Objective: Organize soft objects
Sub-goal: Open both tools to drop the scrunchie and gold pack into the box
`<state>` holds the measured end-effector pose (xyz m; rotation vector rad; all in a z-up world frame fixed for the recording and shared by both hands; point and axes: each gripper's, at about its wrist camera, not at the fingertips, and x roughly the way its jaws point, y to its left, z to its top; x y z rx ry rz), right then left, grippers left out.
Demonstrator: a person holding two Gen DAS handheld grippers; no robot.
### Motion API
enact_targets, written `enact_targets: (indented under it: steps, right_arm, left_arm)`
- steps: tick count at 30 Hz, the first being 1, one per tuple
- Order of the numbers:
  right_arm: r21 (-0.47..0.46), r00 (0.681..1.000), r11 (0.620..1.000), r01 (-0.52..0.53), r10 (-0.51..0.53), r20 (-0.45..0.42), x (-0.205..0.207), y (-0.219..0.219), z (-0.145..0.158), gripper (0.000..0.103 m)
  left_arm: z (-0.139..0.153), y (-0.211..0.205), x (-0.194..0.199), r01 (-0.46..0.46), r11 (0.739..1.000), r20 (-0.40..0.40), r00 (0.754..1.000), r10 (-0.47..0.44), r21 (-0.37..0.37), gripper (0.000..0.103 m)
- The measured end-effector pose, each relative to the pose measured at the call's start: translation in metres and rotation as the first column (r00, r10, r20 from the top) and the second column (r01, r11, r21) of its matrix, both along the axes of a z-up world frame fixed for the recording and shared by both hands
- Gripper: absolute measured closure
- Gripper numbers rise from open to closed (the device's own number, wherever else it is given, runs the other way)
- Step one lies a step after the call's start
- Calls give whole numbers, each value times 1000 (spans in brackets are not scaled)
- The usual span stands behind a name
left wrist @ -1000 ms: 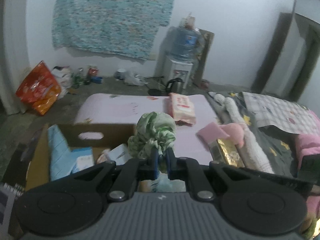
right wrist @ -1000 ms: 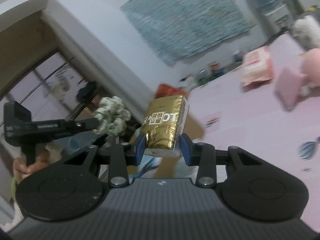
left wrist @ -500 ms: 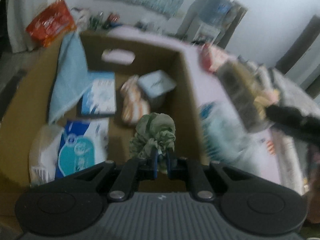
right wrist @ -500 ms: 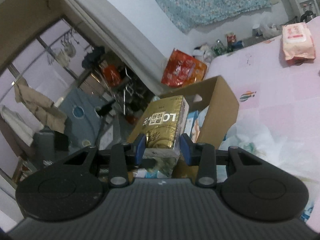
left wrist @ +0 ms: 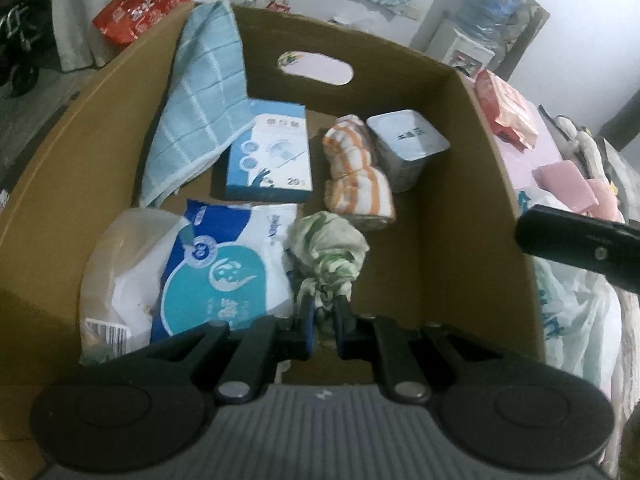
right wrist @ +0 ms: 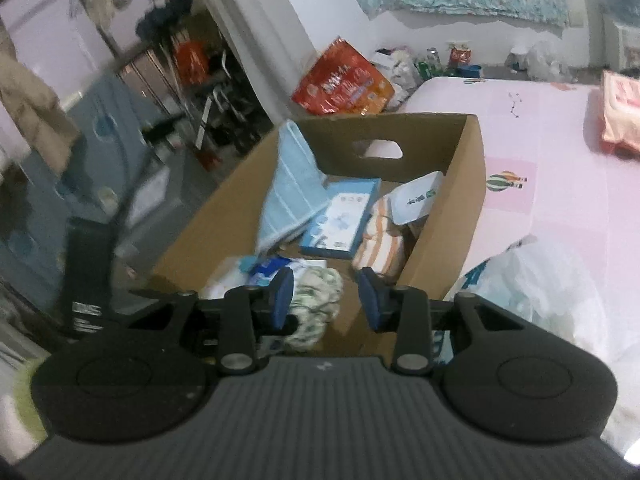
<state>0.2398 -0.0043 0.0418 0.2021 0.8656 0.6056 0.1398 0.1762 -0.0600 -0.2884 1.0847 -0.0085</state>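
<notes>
Blue-padded, my left tongs (left wrist: 323, 320) are pinched tight on the tail of a crumpled green-and-white cloth bundle (left wrist: 327, 246), which hangs low inside the brown cardboard box (left wrist: 480, 128), between the white-and-teal plastic tissue pack (left wrist: 224, 276) and the bare floor of the box. My right tongs (right wrist: 326, 294) stand spread wide with nothing between the pads, hovering over the box's near edge; the same bundle shows just beyond them.

Farther in lie an orange-and-white striped rolled towel (left wrist: 356, 172), a flat blue-and-white carton (left wrist: 272, 156), a small white square packet (left wrist: 404, 144) and a light blue checked cloth (left wrist: 200, 92) draped down the left wall. Outside the box, on the pink bed sheet (right wrist: 560, 184), an orange-pink wipes pack (right wrist: 622, 116) remains.

I judge the step in hand is dropping the bundle into the box. Next, the left tongs should part so the cloth settles in the free patch beside the tissue pack, then lift straight up without snagging the fabric. The right tongs are free to fetch the next soft thing from the bed.
</notes>
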Motion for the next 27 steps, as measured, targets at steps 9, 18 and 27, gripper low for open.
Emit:
enact_targets:
  steps: [9, 18, 27]
  right_arm:
    - [-7, 1000, 1000, -10, 10, 15, 2, -3, -1, 66]
    - [47, 1000, 999, -14, 13, 22, -23, -30, 12, 62]
    - [113, 998, 993, 17, -23, 51, -53, -66, 24, 45]
  left_arm:
    - [-1, 6, -2, 20, 997, -21, 1000, -22, -78, 61]
    - [27, 1, -21, 28, 998, 57, 998, -25, -54, 35]
    - [64, -5, -36, 28, 1000, 134, 991, -28, 0, 27]
